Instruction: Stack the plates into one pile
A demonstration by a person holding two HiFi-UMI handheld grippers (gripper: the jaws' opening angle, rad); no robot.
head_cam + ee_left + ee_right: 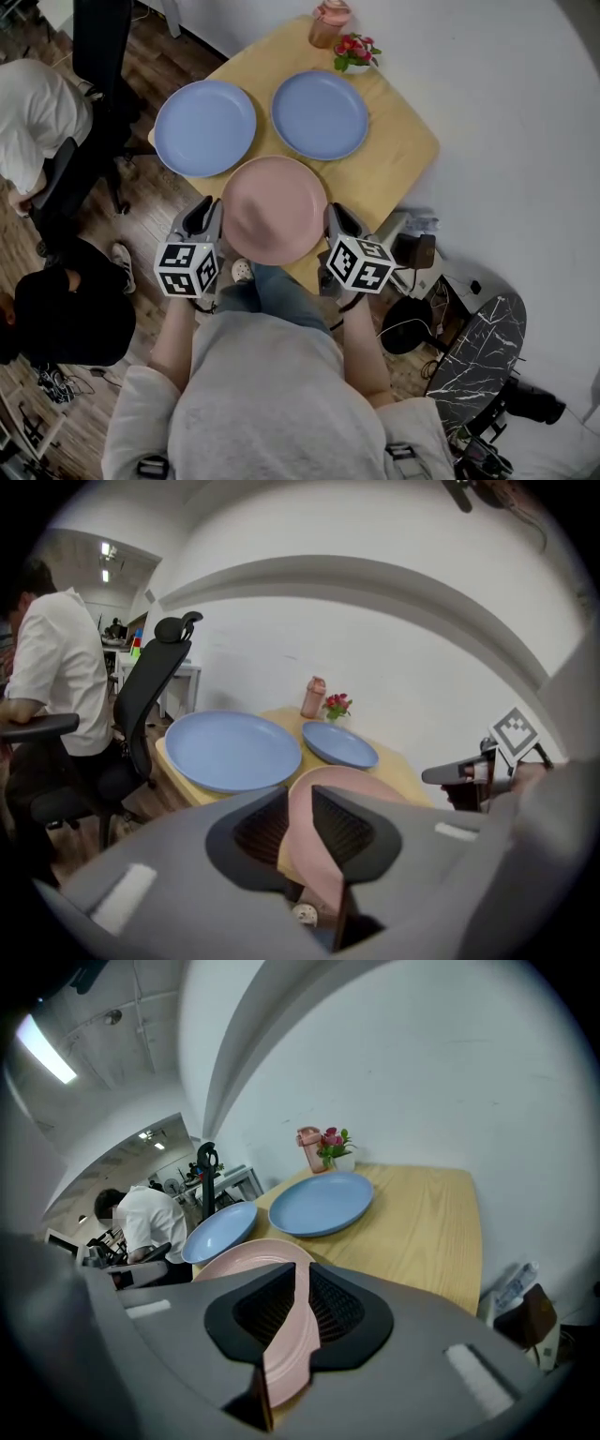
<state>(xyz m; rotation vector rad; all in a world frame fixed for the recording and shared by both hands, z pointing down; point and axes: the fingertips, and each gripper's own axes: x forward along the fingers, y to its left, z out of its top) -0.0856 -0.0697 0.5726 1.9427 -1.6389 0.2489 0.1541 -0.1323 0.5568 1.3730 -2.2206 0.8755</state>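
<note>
The left hand-held gripper (211, 217) pinches the left rim of the pink plate (274, 208). The right hand-held gripper (337, 221) pinches the right rim. Both have their jaws closed narrow on the thin edge. I think holding it on two sides keeps the plate flat, so it does not tip. The pink plate is at the near edge of the bench (405, 150), and part of it hangs out past that edge. I cannot tell if it sits on the wood or is just above it. Further in, the left blue plate (204, 127) lies flat at the left edge. The right blue plate (319, 114) lies just beside it, not touching. Nothing is stacked yet, so the pink plate likely goes on a blue one. A pink cup (329, 23) and little flowers (355, 52) stand at the far corner, out of the way.
</note>
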